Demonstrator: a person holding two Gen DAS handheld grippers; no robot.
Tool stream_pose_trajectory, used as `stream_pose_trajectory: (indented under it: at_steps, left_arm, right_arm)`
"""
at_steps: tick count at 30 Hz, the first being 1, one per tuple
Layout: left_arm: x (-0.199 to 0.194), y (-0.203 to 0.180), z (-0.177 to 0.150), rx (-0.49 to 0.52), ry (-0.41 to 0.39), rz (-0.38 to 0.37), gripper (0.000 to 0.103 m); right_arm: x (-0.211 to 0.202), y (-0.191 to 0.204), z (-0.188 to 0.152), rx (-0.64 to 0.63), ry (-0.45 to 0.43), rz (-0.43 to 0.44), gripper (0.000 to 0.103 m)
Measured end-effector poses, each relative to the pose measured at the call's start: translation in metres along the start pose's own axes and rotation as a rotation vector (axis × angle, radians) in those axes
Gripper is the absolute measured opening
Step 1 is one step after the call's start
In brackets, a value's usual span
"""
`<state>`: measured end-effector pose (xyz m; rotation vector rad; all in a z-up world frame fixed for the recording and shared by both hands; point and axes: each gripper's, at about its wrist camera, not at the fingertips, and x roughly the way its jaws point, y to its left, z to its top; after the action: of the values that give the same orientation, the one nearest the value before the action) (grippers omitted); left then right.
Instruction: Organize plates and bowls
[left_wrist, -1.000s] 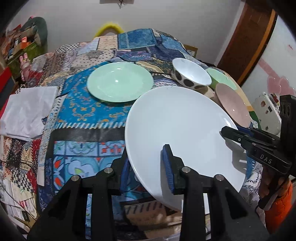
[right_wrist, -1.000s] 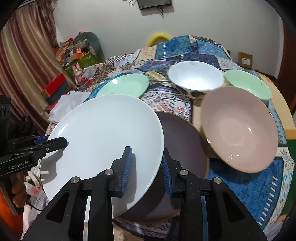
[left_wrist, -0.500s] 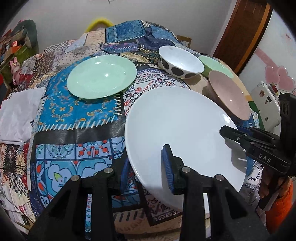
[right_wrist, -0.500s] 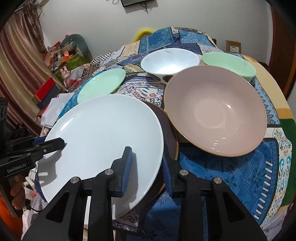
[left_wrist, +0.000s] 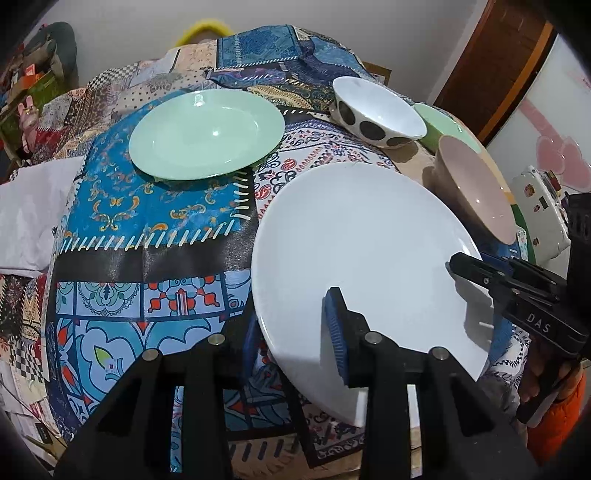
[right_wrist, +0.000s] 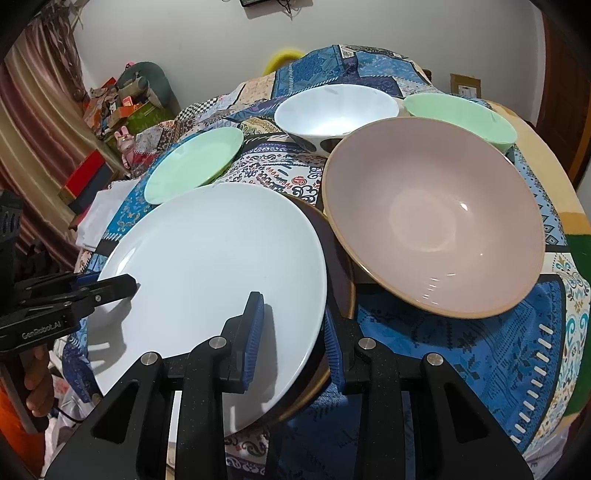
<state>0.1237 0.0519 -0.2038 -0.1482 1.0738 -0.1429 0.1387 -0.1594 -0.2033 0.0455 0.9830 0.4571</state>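
Observation:
A large white plate (left_wrist: 362, 251) hangs between both grippers, tilted a little. My left gripper (left_wrist: 291, 321) is shut on its near rim, one pad on top and one below. At the opposite rim, my right gripper (right_wrist: 291, 310) is shut on the same white plate (right_wrist: 214, 258). A dark brown plate (right_wrist: 340, 266) lies right under it, mostly covered. A pink bowl (right_wrist: 432, 218) stands beside them on the right. Behind are a white spotted bowl (left_wrist: 373, 110), a green bowl (right_wrist: 461, 114) and a green plate (left_wrist: 207, 136).
A patchwork cloth (left_wrist: 147, 229) covers the round table. A white folded cloth (left_wrist: 29, 206) lies past its left edge. A white box with stickers (left_wrist: 543, 210) stands to the right, and boxes and toys (right_wrist: 122, 99) pile up by the curtain.
Both grippers have sunk and moved forward with the white plate. It now covers much more of the dark brown plate. The pink bowl looms larger in the right wrist view.

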Motion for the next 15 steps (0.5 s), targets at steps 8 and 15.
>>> stream_pose_trajectory:
  at_steps: [8, 15]
  left_arm:
    - [0.008, 0.000, 0.000, 0.000, 0.017, -0.003, 0.035]
    - [0.012, -0.001, 0.001, -0.002, 0.021, -0.010, 0.035]
  right_arm:
    - [-0.001, 0.002, 0.002, -0.014, -0.007, -0.037, 0.029]
    - [-0.004, -0.002, 0.003, -0.013, -0.006, -0.036, 0.029]
